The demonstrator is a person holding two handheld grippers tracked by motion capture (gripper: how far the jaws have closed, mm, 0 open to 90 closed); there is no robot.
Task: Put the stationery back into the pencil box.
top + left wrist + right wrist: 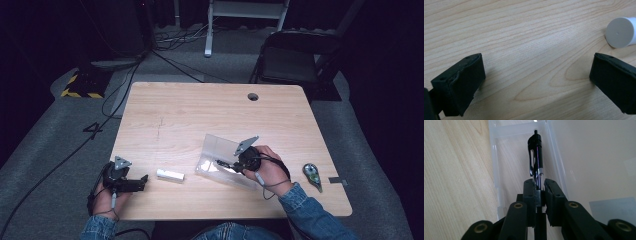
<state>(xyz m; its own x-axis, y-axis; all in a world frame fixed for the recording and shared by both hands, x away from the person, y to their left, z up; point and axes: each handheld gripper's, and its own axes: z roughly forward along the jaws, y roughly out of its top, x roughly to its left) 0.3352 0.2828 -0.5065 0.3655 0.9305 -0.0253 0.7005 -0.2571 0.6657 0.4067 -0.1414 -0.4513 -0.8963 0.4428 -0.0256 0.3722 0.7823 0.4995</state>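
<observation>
Denim sleeves (312, 212) come in at the bottom of the high view, one to each hand. On the right, the right gripper (226, 164) reaches into a clear plastic case (216, 150) that lies open near the middle of the wooden table (200, 110), its lid tilted up behind the tray. A dark pen (220, 162) sticks out from the jaws over the tray. To the left, the left gripper (145, 178) rests on the table near its front edge, jaws pointing toward a small white cylinder (170, 174) that lies on its side just beyond them, apart from the pads. A small green and grey object (312, 175) lies near the table's right edge, well apart from the case.

Black pads stand wide apart at either side of the left gripper view, with bare wood grain between them and nothing held. The white cylinder (621, 32) shows its round end at the upper right, just past the right-hand pad and not touching it.

Closest in the right gripper view are the black linkage arms, and above them the jaws are pressed on the lower barrel of the pen (536, 160). The pen runs straight up away from the jaws, its clip on the left and its tip toward the far wall of the clear plastic case (496, 165), over the tray's floor; whether it touches the floor cannot be told. The lid spreads off to the right.
</observation>
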